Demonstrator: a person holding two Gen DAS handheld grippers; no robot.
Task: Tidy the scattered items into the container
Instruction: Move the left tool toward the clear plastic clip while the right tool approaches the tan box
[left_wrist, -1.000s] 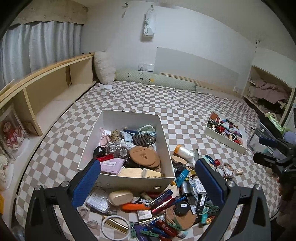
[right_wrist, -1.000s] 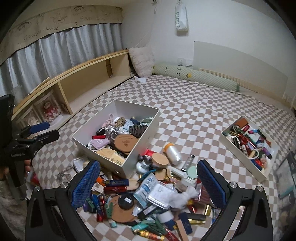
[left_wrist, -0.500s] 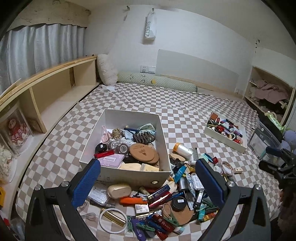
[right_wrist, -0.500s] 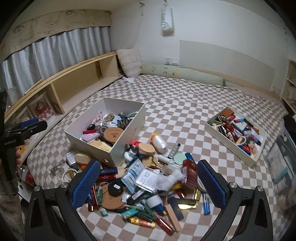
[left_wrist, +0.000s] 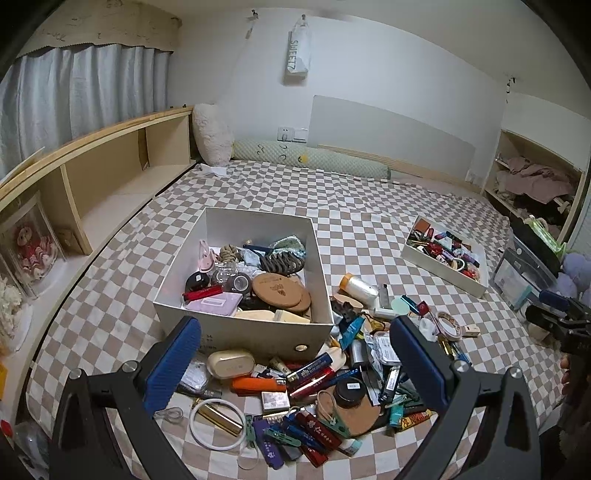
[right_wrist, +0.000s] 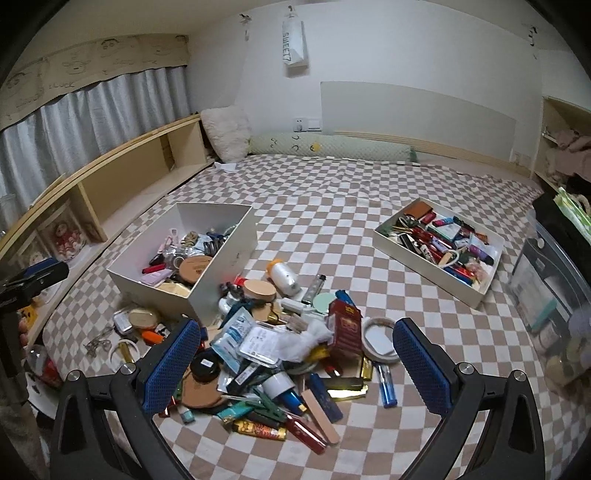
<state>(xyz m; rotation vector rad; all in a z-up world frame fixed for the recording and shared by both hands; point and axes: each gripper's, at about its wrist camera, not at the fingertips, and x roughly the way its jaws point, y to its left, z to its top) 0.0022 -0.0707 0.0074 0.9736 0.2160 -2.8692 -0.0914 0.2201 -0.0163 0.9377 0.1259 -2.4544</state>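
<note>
A pile of scattered small items (left_wrist: 325, 384) lies on the checkered bedspread in front of a tall white box (left_wrist: 255, 334) that holds several items. The pile (right_wrist: 280, 354) and the box (right_wrist: 221, 266) also show in the right wrist view. My left gripper (left_wrist: 295, 362) is open and empty, held above the pile just in front of the box. My right gripper (right_wrist: 295, 362) is open and empty, held above the pile's near side. Each gripper shows at the edge of the other's view, the right one (left_wrist: 554, 317) and the left one (right_wrist: 33, 277).
A shallow white tray (right_wrist: 476, 291) full of small items sits to the right, also in the left wrist view (left_wrist: 421, 258). A wooden shelf (left_wrist: 92, 184) runs along the left. A clear plastic bin (right_wrist: 546, 273) stands at the right bed edge. A bolster (right_wrist: 332, 147) lies at the far wall.
Both grippers have pulled back and risen, so the pile and boxes look smaller and farther. The right gripper's view has swung right. Both stay open and empty.
</note>
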